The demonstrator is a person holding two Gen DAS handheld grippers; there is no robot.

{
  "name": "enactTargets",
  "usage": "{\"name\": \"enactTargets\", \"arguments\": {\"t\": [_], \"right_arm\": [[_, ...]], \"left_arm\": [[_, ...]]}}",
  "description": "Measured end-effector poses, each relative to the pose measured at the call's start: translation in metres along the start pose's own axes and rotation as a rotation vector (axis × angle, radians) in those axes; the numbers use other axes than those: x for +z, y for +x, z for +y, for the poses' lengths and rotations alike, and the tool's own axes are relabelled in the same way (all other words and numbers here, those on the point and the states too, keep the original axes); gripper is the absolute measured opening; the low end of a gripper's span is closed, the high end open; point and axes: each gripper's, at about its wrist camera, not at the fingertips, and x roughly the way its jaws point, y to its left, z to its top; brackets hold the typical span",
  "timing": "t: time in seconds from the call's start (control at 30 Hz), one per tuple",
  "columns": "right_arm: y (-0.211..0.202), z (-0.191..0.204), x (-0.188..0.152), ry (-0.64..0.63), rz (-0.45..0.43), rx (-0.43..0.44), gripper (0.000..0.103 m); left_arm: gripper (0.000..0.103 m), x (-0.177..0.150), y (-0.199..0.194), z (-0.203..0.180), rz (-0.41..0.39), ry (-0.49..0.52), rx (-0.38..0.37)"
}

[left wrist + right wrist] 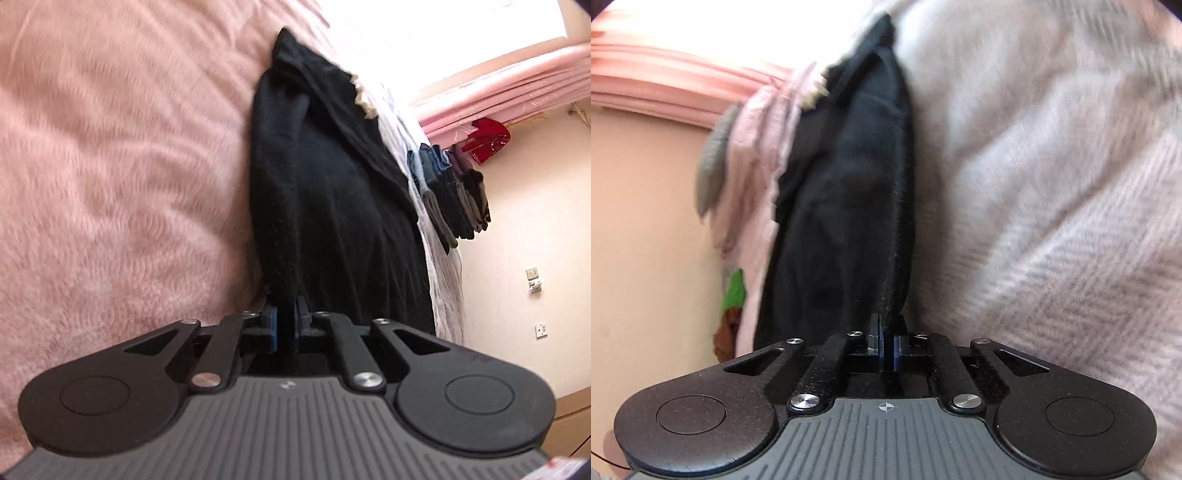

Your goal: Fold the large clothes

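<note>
The black garment (332, 206) lies on the pink fleece bedding (110, 166), running toward twelve o'clock from both tools. The left gripper (285, 317) is clamped on one edge, the right gripper (886, 338) pinched on another. The likeliest failure is slippage: each grip takes only a thin hem, so an uneven lift could pull the cloth free or skew the fold. Both tools point downward and sit rolled sideways.
</note>
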Motion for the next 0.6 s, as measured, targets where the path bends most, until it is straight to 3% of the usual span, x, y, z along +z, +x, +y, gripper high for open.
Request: {"name": "enactTargets", "arguments": {"t": [0.3, 0.43, 0.6], "right_arm": [[-0.055, 0.04, -0.013, -0.078, -0.081, 0.094, 0.0], [-0.076, 0.041, -0.031, -0.077, -0.053, 0.093, 0.0], [-0.114, 0.038, -0.081, -0.024, 0.041, 0.063, 0.0]], "left_arm": [[0.004, -0.01, -0.06, -0.046, -0.089, 0.191, 0.032], [0.004, -0.039, -0.081, -0.045, -0.086, 0.168, 0.034], [0.004, -0.094, -0.118, -0.038, -0.065, 0.077, 0.076]]}}
